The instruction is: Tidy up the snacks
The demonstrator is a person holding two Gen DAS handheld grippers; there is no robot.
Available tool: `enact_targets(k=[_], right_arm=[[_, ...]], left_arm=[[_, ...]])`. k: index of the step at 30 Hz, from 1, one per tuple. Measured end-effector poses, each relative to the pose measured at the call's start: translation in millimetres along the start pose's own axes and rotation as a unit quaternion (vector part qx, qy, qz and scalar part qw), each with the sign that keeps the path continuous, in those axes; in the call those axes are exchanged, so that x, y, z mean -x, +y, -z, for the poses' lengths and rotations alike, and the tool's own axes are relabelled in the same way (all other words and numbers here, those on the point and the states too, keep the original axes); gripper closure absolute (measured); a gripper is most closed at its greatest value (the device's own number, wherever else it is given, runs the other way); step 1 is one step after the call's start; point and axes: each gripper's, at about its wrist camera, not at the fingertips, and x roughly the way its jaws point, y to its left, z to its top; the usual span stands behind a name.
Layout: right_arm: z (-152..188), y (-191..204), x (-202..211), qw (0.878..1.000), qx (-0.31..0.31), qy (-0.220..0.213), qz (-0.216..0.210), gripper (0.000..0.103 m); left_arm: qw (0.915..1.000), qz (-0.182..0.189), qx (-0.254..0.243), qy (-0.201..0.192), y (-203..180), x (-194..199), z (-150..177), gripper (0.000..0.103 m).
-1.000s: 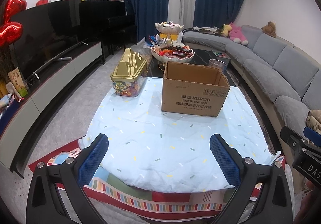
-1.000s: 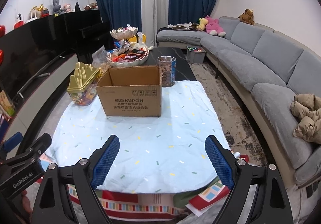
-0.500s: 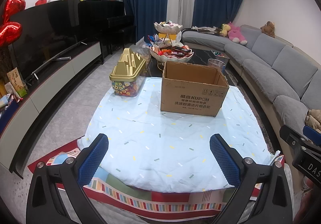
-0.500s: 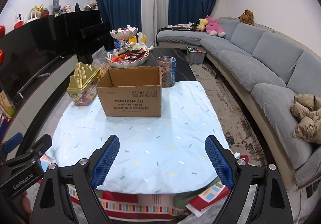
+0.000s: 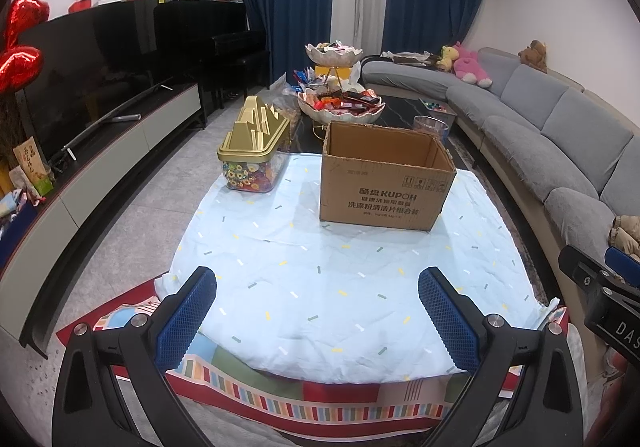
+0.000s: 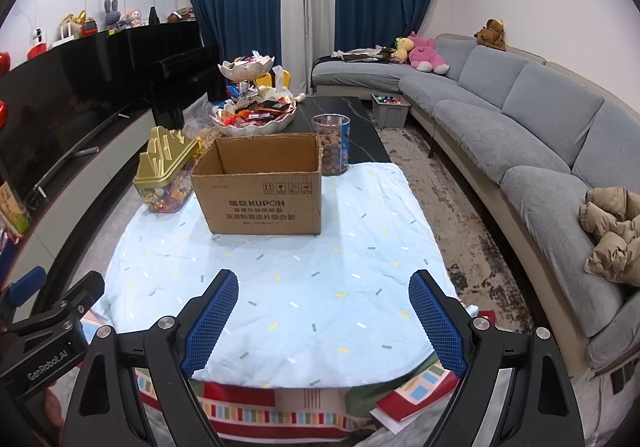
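Note:
An open cardboard box (image 5: 384,183) (image 6: 260,191) stands on a table under a light blue cloth (image 5: 320,279) (image 6: 280,271). A clear candy box with a gold lid (image 5: 254,151) (image 6: 166,171) stands left of it. A clear jar of round snacks (image 6: 331,145) (image 5: 430,125) stands behind its right corner. A two-tier dish of wrapped snacks (image 5: 340,103) (image 6: 254,115) stands further back. My left gripper (image 5: 318,287) and right gripper (image 6: 323,289) are open and empty, held over the table's near edge.
A grey curved sofa (image 6: 540,135) runs along the right, with plush toys at its far end. A low TV cabinet (image 5: 100,151) lines the left wall. A colourful striped mat (image 5: 300,399) lies under the cloth's front edge. A small grey bin (image 6: 390,109) sits by the sofa.
Both grippers have stayed open. The left wrist view has shifted slightly, so the box and candy box sit a little higher in it. The right view is nearly unchanged.

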Motion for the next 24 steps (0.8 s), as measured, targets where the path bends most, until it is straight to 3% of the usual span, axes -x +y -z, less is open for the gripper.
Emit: enact_targets(k=[24], right_arm=[[-1.1, -0.5, 0.0, 1.0, 0.001, 0.0, 0.001, 0.015]], left_arm=[[1.0, 0.009, 0.003, 0.004, 1.7, -1.2, -0.6, 0.0]])
